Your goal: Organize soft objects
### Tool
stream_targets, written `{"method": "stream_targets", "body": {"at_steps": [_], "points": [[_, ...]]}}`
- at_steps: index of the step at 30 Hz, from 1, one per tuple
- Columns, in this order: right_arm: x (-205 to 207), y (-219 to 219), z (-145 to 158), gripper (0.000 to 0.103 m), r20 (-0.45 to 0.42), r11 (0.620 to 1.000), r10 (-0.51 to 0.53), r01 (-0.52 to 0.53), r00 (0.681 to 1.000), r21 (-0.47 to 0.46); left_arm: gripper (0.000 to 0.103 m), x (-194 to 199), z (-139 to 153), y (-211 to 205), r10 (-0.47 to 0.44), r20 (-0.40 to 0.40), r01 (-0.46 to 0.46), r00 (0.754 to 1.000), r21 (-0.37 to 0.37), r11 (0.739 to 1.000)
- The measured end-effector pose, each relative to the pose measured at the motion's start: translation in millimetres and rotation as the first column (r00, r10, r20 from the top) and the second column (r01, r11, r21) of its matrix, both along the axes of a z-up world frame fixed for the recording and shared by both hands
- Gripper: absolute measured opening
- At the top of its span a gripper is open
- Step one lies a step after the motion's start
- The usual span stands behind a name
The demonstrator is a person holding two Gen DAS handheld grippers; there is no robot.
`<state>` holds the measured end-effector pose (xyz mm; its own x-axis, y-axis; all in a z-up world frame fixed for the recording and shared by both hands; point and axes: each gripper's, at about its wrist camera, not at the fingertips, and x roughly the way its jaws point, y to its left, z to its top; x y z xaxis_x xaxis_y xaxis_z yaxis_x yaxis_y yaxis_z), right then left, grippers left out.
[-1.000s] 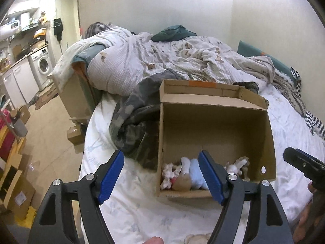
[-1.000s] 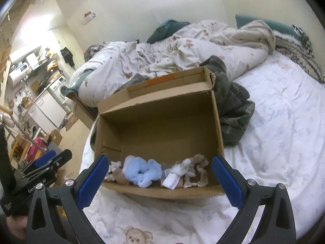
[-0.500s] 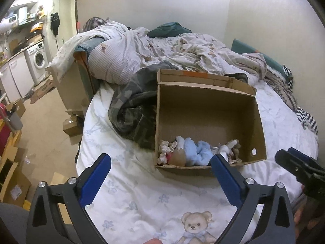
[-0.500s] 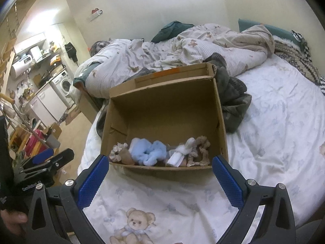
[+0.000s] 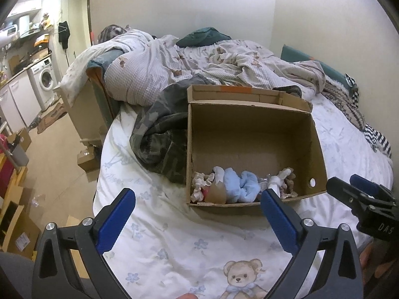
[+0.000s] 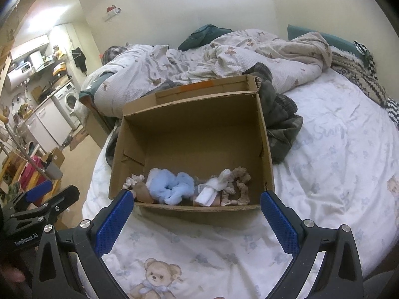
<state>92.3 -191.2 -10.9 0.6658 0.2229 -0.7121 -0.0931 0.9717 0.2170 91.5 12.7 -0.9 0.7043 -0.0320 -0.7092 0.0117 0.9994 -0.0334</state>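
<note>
An open cardboard box [image 5: 251, 134] [image 6: 192, 129] sits on the bed. Along its near wall lie soft things: light blue scrunchies [image 5: 240, 184] [image 6: 172, 184], beige frilly scrunchies [image 5: 199, 184] [image 6: 238, 186], a white one [image 6: 215, 186] and a tan piece [image 5: 217, 194]. My left gripper [image 5: 198, 214] stands open over the sheet in front of the box, nothing between its blue pads [image 5: 116, 220]. My right gripper [image 6: 197, 218] is also open and empty, just short of the box's near wall. Each gripper shows at the edge of the other's view.
The white sheet [image 5: 174, 244] with a teddy bear print [image 6: 155, 277] covers the bed. A camouflage garment [image 5: 159, 134] lies left of the box, a rumpled duvet [image 5: 199, 69] behind it. Left of the bed are floor, cardboard boxes [image 5: 15, 224] and a washing machine [image 5: 46, 79].
Both grippers have drawn back from the box toward the near bed edge. The left gripper's jaws have widened. The soft things stay in the box.
</note>
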Motion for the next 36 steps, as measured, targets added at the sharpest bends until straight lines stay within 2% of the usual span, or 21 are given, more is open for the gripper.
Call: {"method": "stream_targets", "body": {"at_steps": [36], "points": [[0.9,1.6,-4.0,0.103,-0.009,1.000,-0.007,0.006,1.000,-0.015,0.100,1.3,-1.1,-5.3,-0.008,0.000,0.008,1.000,-0.019,1.000]]}}
